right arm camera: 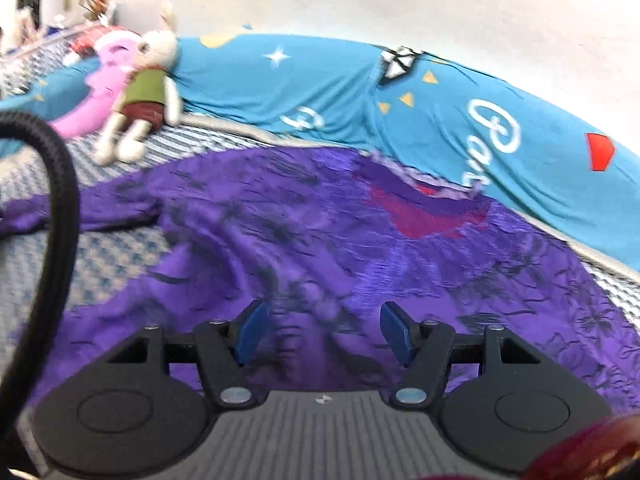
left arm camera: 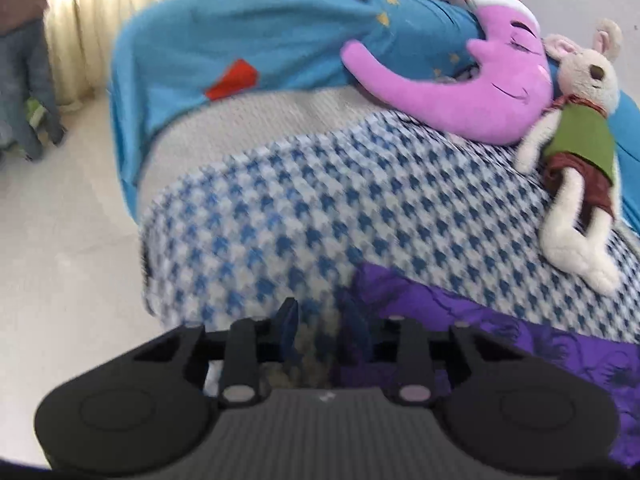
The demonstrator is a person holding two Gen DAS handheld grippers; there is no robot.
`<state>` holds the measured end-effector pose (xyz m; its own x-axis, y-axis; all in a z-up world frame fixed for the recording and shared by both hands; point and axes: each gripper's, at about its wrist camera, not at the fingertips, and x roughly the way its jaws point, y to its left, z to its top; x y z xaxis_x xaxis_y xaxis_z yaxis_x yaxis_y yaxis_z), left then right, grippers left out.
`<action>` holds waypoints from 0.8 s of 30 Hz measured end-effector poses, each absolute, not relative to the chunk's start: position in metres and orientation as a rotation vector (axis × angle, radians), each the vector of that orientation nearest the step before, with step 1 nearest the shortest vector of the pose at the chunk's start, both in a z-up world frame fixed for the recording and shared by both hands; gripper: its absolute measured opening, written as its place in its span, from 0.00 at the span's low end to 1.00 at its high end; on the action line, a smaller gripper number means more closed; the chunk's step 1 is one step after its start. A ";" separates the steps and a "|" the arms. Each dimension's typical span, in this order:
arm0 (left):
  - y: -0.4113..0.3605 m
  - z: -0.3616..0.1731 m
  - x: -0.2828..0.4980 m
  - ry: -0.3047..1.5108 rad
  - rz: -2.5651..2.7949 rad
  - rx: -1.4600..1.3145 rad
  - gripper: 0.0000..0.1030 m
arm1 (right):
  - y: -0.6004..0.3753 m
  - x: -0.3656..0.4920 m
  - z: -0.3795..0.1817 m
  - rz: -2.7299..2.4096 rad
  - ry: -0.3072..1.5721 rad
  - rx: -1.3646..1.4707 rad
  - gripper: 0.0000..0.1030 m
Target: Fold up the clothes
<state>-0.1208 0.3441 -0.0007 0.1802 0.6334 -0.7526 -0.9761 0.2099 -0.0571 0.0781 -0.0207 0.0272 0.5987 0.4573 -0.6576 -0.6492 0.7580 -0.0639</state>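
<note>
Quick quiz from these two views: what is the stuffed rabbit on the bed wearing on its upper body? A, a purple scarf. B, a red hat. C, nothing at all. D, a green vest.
D: the stuffed rabbit wears a green vest over brown shorts, lying beside the purple moon plush on the checked bedcover.

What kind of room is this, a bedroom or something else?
Most likely a bedroom. The purple garment lies on a bed with a checked cover, beside a teal quilt and a plush rabbit.
</note>
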 end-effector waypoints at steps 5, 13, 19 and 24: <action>0.328 0.016 -0.116 0.608 1.158 -0.626 0.33 | -0.011 0.047 0.034 0.783 0.648 -0.275 0.61; 0.289 0.030 -0.091 0.594 0.973 -0.607 0.49 | 0.009 -0.003 0.029 0.942 0.623 -0.282 0.61; 0.274 0.031 -0.076 0.592 0.880 -0.631 0.52 | 0.026 -0.040 0.022 1.084 0.621 -0.257 0.61; 0.262 0.034 -0.067 0.574 0.816 -0.637 0.59 | 0.048 -0.065 0.004 1.118 0.639 -0.302 0.61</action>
